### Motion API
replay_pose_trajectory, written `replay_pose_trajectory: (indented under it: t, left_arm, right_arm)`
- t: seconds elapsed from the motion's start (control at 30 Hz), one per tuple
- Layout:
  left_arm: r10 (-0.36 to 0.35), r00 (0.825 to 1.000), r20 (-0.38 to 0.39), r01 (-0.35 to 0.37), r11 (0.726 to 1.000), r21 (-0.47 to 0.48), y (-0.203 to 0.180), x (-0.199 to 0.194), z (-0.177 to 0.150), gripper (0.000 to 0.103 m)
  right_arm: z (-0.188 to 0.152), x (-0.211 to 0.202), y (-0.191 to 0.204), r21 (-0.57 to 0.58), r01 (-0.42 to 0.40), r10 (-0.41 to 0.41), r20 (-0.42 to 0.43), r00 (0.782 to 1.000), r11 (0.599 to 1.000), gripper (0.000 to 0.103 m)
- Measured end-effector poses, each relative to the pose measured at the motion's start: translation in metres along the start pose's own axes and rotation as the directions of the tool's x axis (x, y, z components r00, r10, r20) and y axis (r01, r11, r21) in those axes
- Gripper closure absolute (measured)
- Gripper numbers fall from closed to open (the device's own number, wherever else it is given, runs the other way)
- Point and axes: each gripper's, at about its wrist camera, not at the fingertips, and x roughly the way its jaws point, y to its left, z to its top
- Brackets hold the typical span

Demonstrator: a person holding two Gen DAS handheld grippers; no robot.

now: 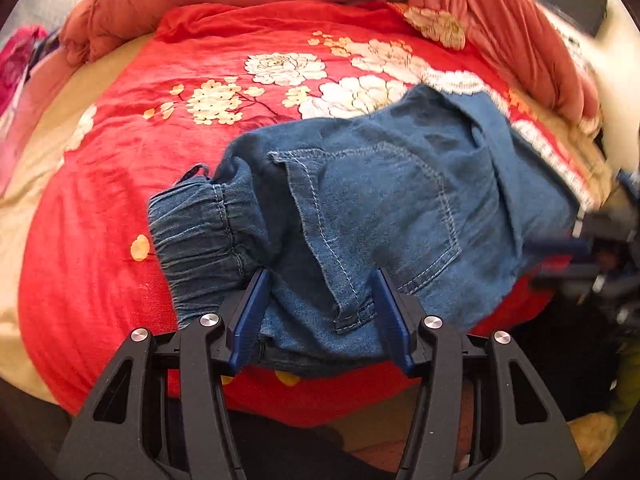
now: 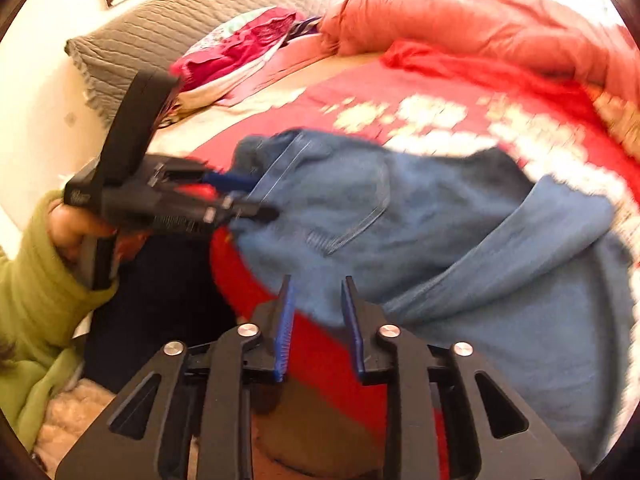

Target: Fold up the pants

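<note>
Jeans (image 1: pixel 384 208) lie bunched on the red floral bedspread (image 1: pixel 120 208), waistband end nearest the left gripper (image 1: pixel 320 312), elastic cuff (image 1: pixel 196 240) just left of its left finger, back pocket dead ahead of it. Left gripper jaws are spread with denim sitting between them, not pinched; the fabric bulges over the pads, so no grip yet. Right gripper (image 2: pixel 318 328) is also parted, its tips just at the near hem of a leg that runs off to its right; nothing between the pads but bedspread. That view is motion-blurred, so exact contact there is unclear. My read: step in hand is grabbing two edge points to lift and flatten. To do it well, close the left on the waistband seam only, not the loose flap over it; take the right on the leg hem, one layer stack, then pull the two apart before laying flat. Risk: pinching bedspread along with denim.
</note>
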Motion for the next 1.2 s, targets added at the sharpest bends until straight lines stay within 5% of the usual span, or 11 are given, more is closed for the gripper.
replay_pose_trajectory:
  t: [0.2,0.37,0.5,0.67,0.77,0.93,1.03,1.2]
  left_arm:
    - [0.022,1.000,0.003,-0.022,1.000,0.014,-0.002,0.000,-0.001,0.057]
    - [0.029,0.999,0.023,-0.030,0.999,0.011,-0.002,-0.004,0.000,0.057]
    - [-0.039,0.989,0.142,0.041,0.999,-0.014,-0.005,-0.044,0.002,0.057]
    - [-0.107,0.975,0.195,0.102,0.994,0.039,-0.030,-0.065,0.018,0.057]
    - [-0.212,0.964,0.162,0.204,0.977,0.063,-0.056,-0.053,0.035,0.057]
    - [-0.334,0.941,0.049,0.327,0.937,0.120,-0.110,-0.011,0.057,0.057]
    - [-0.361,0.932,-0.024,0.361,0.926,0.109,-0.128,0.021,0.066,0.062]
    - [-0.324,0.943,-0.070,0.328,0.942,0.066,-0.134,0.058,0.076,0.063]
  right_arm:
    - [0.002,0.048,-0.016,0.013,0.123,-0.120,-0.125,0.985,0.992,0.060]
    - [-0.005,0.041,-0.018,0.026,0.094,-0.091,-0.083,0.992,0.995,0.052]
    - [-0.002,0.009,-0.026,0.094,0.077,-0.078,0.008,0.997,0.993,0.048]
    - [0.008,-0.029,-0.060,0.194,0.150,-0.169,0.087,0.982,0.969,0.045]
    - [0.014,-0.038,-0.082,0.226,0.232,-0.256,0.083,0.963,0.946,0.031]
    - [0.025,-0.042,-0.115,0.218,0.343,-0.362,0.052,0.931,0.914,0.030]
    - [0.041,-0.039,-0.140,0.223,0.362,-0.380,0.041,0.924,0.905,0.026]
    - [0.073,-0.007,-0.178,0.242,0.362,-0.371,-0.009,0.929,0.900,0.026]
